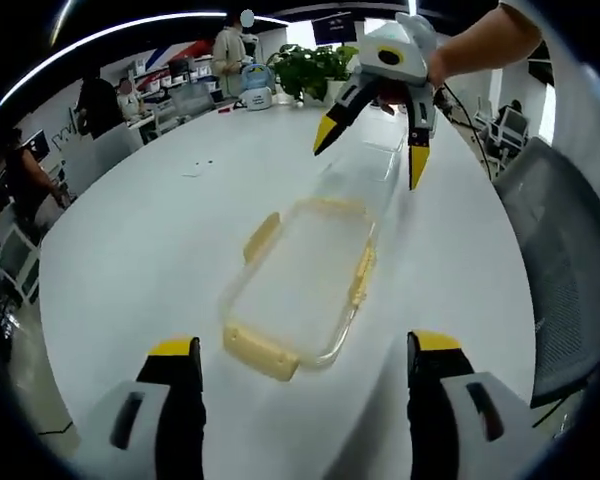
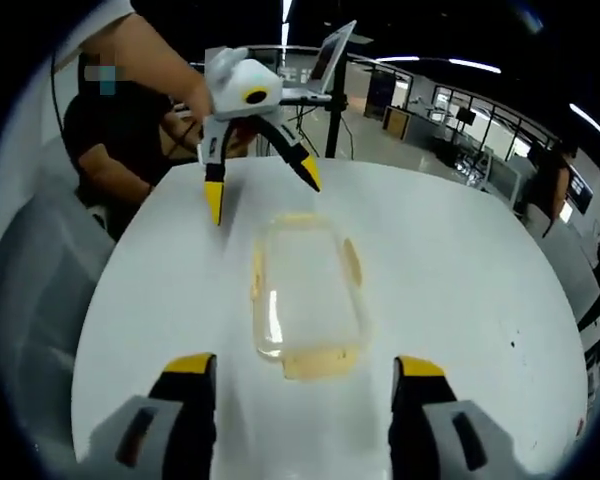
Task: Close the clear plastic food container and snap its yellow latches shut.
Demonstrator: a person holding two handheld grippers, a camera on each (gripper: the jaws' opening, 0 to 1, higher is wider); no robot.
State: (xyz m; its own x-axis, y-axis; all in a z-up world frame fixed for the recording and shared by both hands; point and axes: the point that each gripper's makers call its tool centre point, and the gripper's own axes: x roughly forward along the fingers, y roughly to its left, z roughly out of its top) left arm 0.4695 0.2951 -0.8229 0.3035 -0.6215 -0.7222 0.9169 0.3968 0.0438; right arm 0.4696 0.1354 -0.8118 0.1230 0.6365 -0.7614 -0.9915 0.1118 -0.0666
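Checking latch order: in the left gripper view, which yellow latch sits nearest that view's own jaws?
The short-end latch, a wide yellow bar at the container's near end. The other latches run along the long sides, farther away.

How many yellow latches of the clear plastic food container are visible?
3 in the left gripper view: one on the container's near short end, one on its left long side, one on its right long side. The far end is hard to see; another may be hidden there.

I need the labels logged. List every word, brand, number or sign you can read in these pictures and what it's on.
No readable text.
Container: clear, with yellow latches, no print visible.
Left gripper and right gripper: yellow tips, no lettering legible.
White table: small marks, not text.
Background office items: too small and blurred to read.
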